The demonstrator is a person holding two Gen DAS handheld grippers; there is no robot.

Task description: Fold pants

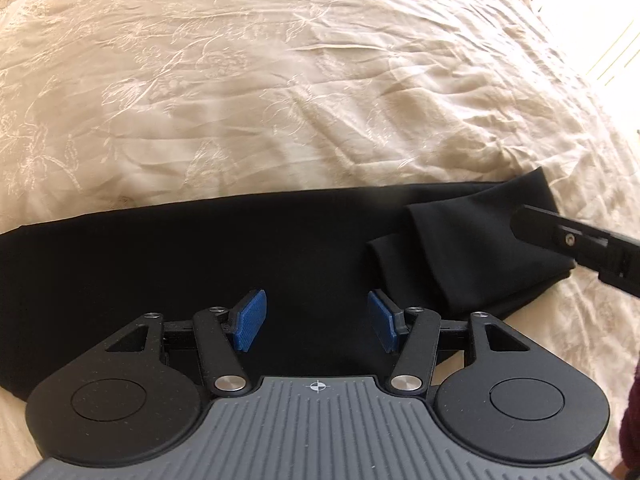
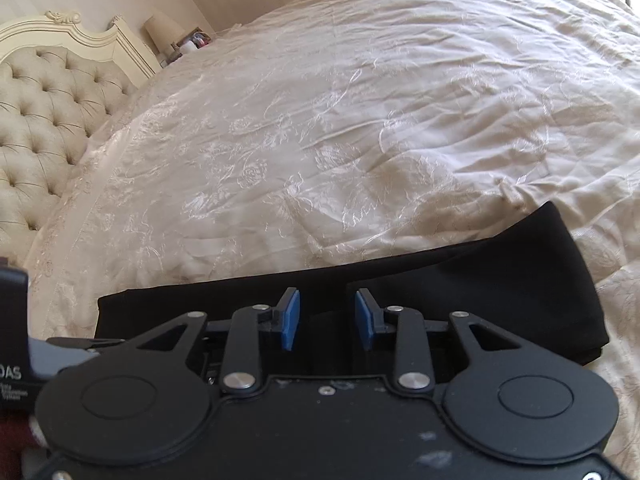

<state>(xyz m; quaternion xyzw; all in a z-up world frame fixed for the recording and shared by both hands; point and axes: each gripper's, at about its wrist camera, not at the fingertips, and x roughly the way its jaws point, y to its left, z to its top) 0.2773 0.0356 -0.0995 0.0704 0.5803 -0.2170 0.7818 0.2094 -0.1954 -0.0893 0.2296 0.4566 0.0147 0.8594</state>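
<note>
Pants (image 1: 200,264) black, laid flat as long band on cream bedspread (image 1: 280,80) | left gripper (image 1: 317,320) over pants middle, blue pads apart, nothing between | folded leg end (image 1: 460,240) at pants right | right gripper (image 2: 327,318) over pants, jaws parted, nothing pinched | tufted headboard (image 2: 48,112) far left of pants

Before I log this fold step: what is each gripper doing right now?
Left gripper: open, holding nothing, above the black pants.
Right gripper: open, nothing between its pads, over the pants' folded end.
</note>
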